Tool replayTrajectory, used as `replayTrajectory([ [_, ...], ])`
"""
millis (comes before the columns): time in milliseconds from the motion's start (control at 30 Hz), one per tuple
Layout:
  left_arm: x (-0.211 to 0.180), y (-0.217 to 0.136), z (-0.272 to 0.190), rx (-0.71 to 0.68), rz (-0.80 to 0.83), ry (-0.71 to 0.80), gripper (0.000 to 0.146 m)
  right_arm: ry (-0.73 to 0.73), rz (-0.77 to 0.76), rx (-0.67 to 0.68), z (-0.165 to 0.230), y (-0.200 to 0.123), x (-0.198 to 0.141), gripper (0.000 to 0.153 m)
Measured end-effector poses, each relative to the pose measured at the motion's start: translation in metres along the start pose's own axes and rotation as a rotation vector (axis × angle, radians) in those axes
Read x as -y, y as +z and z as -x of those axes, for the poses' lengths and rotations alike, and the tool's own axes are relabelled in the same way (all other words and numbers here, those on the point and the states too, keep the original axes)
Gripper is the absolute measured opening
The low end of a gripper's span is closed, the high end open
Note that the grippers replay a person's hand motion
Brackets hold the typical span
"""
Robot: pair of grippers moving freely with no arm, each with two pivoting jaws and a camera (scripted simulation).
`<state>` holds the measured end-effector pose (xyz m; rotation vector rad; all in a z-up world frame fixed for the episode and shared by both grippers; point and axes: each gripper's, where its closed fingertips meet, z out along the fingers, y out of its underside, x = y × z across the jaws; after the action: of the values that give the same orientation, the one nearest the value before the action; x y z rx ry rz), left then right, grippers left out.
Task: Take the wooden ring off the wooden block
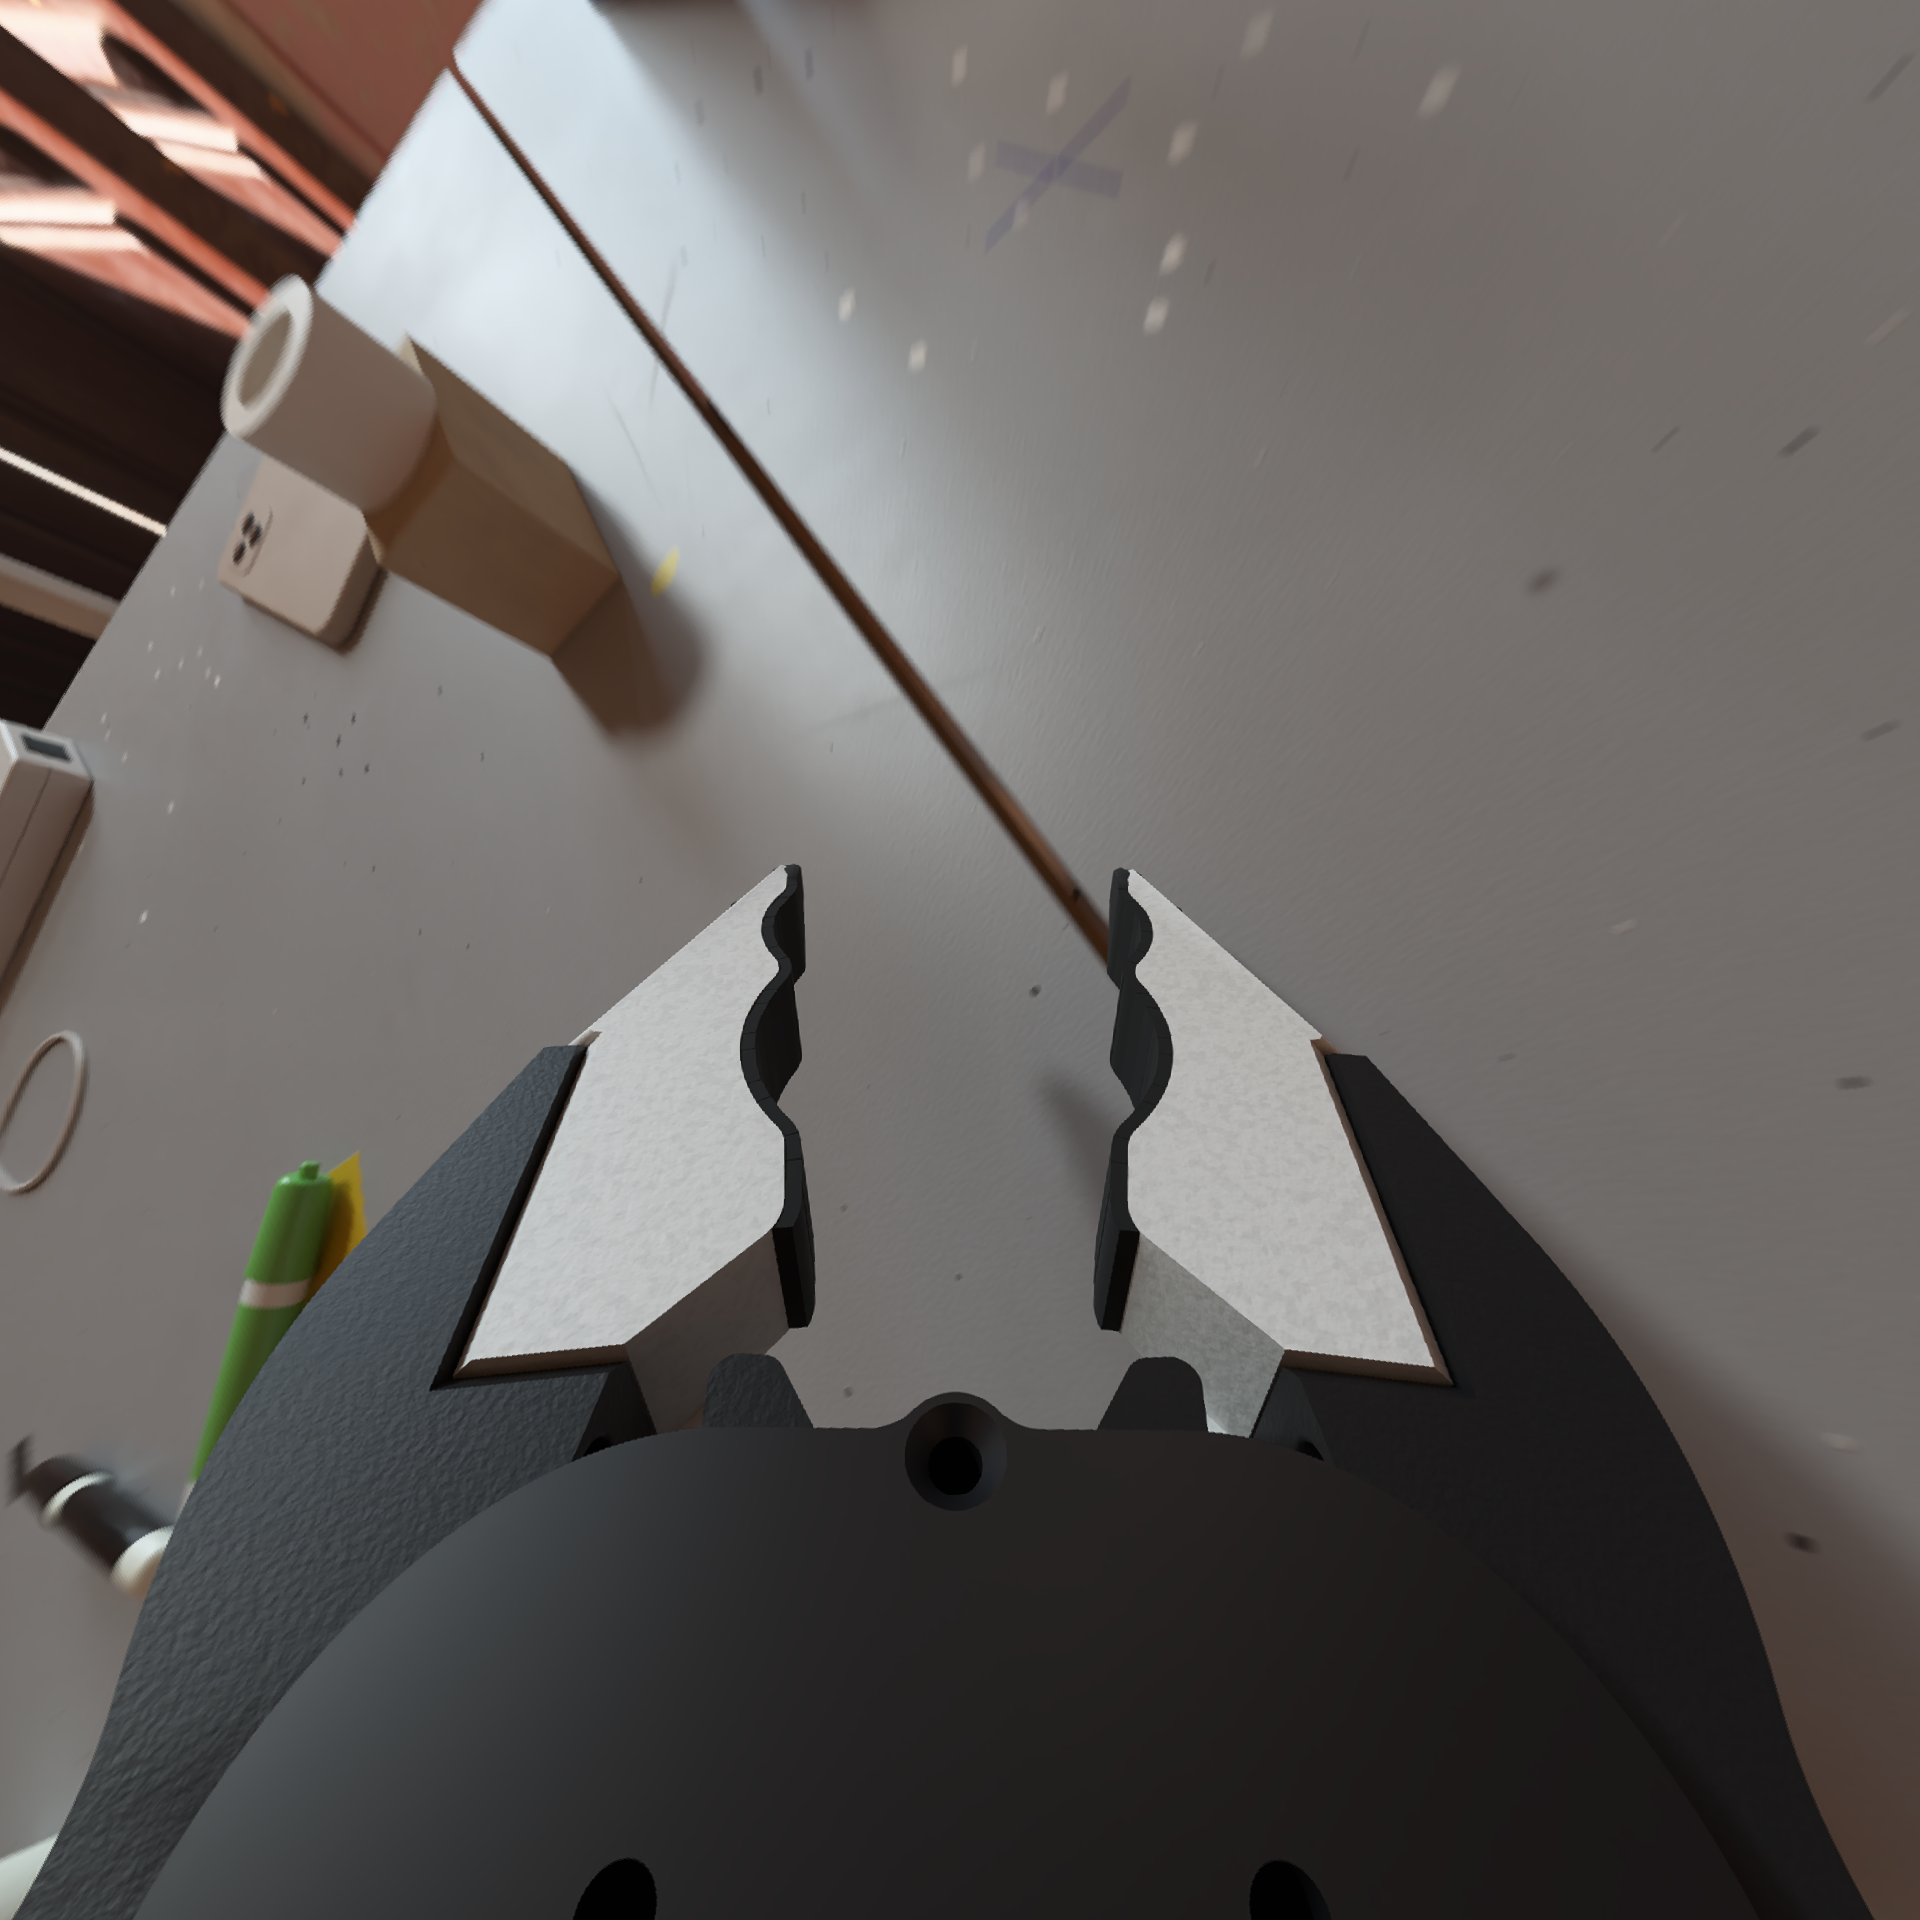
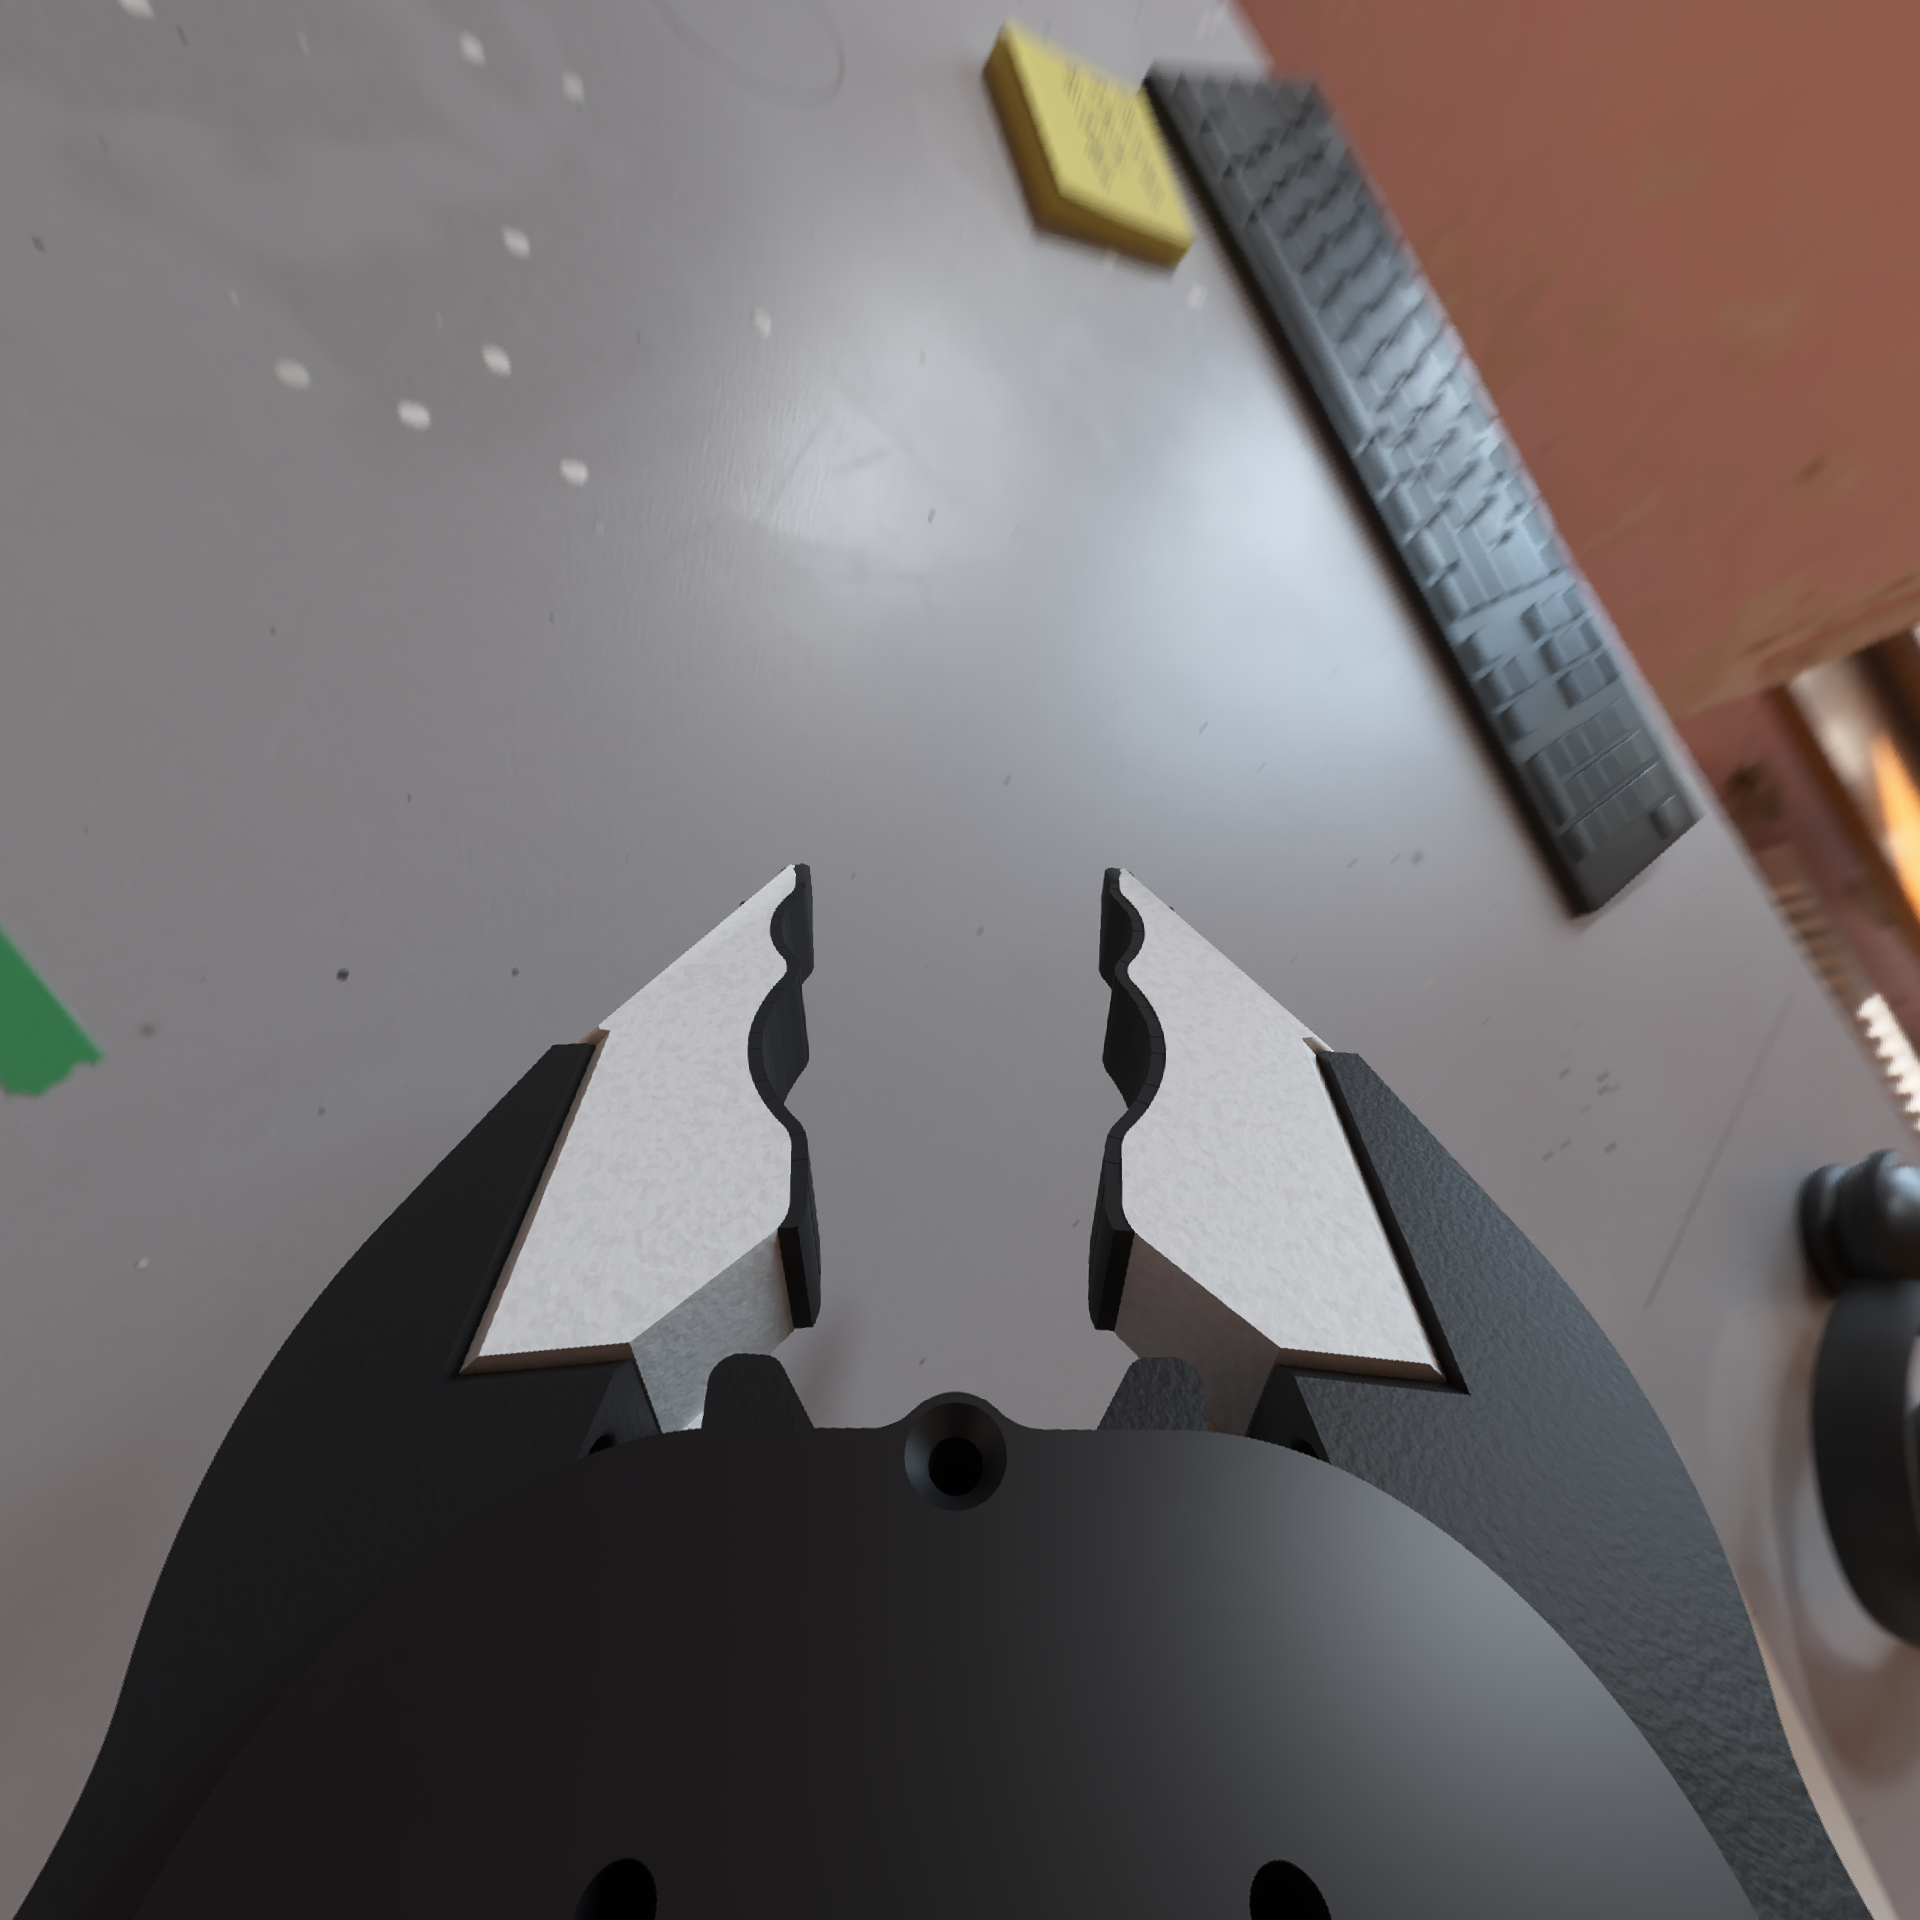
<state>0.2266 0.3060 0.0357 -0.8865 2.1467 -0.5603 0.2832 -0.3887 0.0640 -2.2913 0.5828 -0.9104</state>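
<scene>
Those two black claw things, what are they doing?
They are two tools meant to take a wooden ring off a wooden block. Right now neither holds anything. The left tool is open above the grey table, and the ring is still on the block, far off to its upper left beside a phone. The right tool is open too, over bare table near a keyboard and a yellow notepad.

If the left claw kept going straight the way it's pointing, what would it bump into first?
Probably just the bare grey tabletop. The left gripper is open and empty, and the wooden ring on its wooden block sits well off to the left of that line.
</scene>
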Motion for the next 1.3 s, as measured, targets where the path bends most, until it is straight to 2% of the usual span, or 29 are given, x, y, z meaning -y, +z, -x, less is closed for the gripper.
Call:
replayTrajectory([
  [67,0.018,-0.013,-0.002,-0.018,-0.097,-0.059,0.060,-0.032,-0.069,-0.049,-0.005,-0.006,0.013,0.058],
  [133,0.033,-0.023,0.013,0.062,-0.161,-0.137,0.060,-0.054,-0.106,-0.099,-0.010,-0.010,0.022,0.060],
  [200,0.035,-0.023,0.031,0.170,-0.110,-0.298,0.059,-0.068,-0.128,-0.141,-0.014,-0.013,0.030,0.061],
  [267,0.032,-0.015,0.040,0.185,-0.008,-0.525,0.059,-0.087,-0.138,-0.173,-0.016,-0.015,0.036,0.061],
  [333,0.039,-0.001,0.046,0.197,-0.016,-0.636,0.059,-0.105,-0.126,-0.181,-0.016,-0.014,0.038,0.061],
  [433,0.054,0.018,0.047,0.181,-0.096,-0.653,0.059,-0.118,-0.094,-0.189,-0.016,-0.013,0.037,0.061],
  [600,0.055,0.033,0.053,0.278,-0.014,-0.537,0.059,-0.130,-0.102,-0.199,-0.017,-0.012,0.041,0.060],
  [767,0.104,0.039,0.054,0.205,-0.163,-0.412,0.054,-0.154,-0.084,-0.196,-0.015,-0.007,0.045,0.060],
  [900,0.145,0.041,0.092,0.229,-0.240,-0.372,0.058,-0.170,-0.096,-0.190,-0.012,-0.005,0.050,0.060],
  [1000,0.156,0.060,0.118,0.114,-0.093,-0.400,0.090,-0.169,-0.097,-0.198,-0.013,-0.006,0.049,0.060],
  [1033,0.155,0.067,0.129,0.089,-0.032,-0.418,0.095,-0.165,-0.098,-0.205,-0.014,-0.007,0.049,0.059],
  [1167,0.122,0.101,0.172,0.109,0.266,-0.499,0.094,-0.162,-0.089,-0.212,-0.016,-0.006,0.046,0.059],
  [1300,0.093,0.131,0.185,0.067,0.382,-0.588,0.084,-0.155,-0.057,-0.213,-0.018,-0.003,0.039,0.059],
])
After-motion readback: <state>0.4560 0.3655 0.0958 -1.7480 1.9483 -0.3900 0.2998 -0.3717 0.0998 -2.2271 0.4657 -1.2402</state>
